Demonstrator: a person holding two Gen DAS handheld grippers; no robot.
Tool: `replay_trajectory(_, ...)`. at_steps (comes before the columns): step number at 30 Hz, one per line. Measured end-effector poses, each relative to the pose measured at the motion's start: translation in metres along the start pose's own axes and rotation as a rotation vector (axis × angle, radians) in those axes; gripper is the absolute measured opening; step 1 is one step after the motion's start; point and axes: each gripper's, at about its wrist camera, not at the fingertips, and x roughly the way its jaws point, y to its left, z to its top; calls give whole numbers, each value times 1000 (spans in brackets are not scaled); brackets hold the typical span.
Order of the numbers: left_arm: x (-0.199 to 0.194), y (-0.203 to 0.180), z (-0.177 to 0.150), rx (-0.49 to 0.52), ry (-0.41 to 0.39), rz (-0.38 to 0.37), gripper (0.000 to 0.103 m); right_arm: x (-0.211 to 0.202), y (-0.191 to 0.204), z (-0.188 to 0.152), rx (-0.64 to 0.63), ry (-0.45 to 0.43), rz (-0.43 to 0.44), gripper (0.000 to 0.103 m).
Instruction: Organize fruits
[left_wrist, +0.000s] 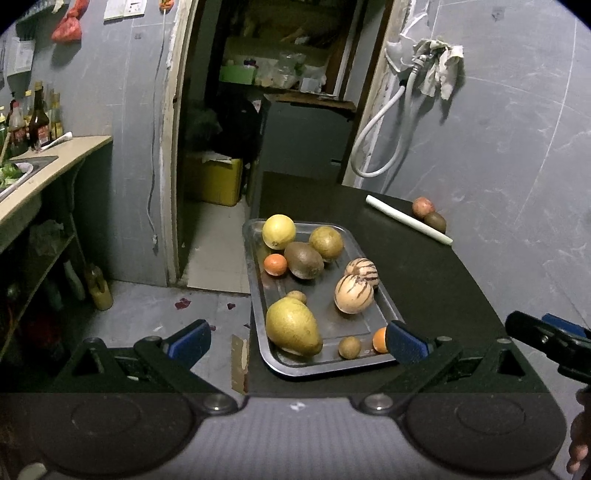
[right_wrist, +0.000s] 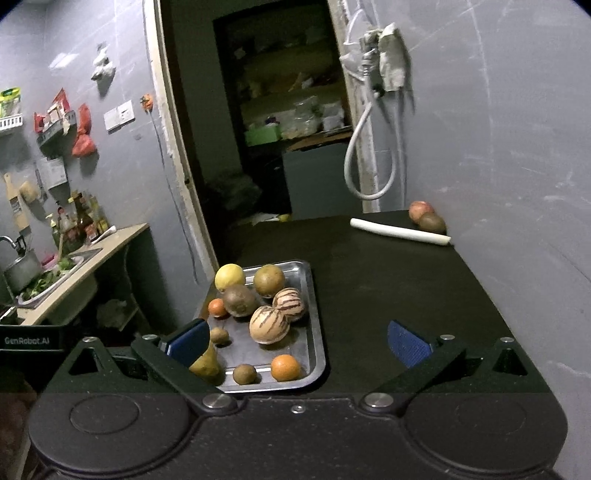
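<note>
A steel tray (left_wrist: 258, 295) (right_wrist: 316, 332) sits at the left edge of a black table (left_wrist: 424, 280) (right_wrist: 388, 280). It holds a lemon (left_wrist: 279, 231), a brown round fruit (left_wrist: 326, 242), a kiwi (left_wrist: 303, 260), a large pear (left_wrist: 292, 326), two striped melons (left_wrist: 354, 294) (right_wrist: 268, 325), oranges (right_wrist: 285, 367) and small brown fruits. A red apple (left_wrist: 422, 206) (right_wrist: 418, 210) and another kiwi (left_wrist: 435, 221) (right_wrist: 432, 222) lie at the far right corner. My left gripper (left_wrist: 295, 338) is open and empty over the tray's near end. My right gripper (right_wrist: 297, 339) is open and empty over the table.
A white leek stalk (left_wrist: 408, 224) (right_wrist: 400, 231) lies in front of the apple and kiwi. A grey wall runs along the table's right side. A counter with a sink (left_wrist: 22, 173) and bottles stands at the left. A dark doorway (left_wrist: 273, 110) lies behind.
</note>
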Motion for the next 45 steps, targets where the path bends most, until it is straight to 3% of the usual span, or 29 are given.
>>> replay_trajectory(12, -22, -6, -23, 14, 35, 48, 102, -27, -10, -28, 44, 8, -40, 102)
replay_trajectory(21, -28, -10, -28, 66, 54, 16, 102, -36, -4, -31, 18, -15, -71, 102)
replay_trajectory(31, -36, 8, -33, 68, 39, 2, 102, -46, 13, -34, 29, -16, -120, 102)
replay_trajectory(45, -42, 39, -25, 70, 20, -6, 102, -40, 45, -36, 21, -22, -110, 102)
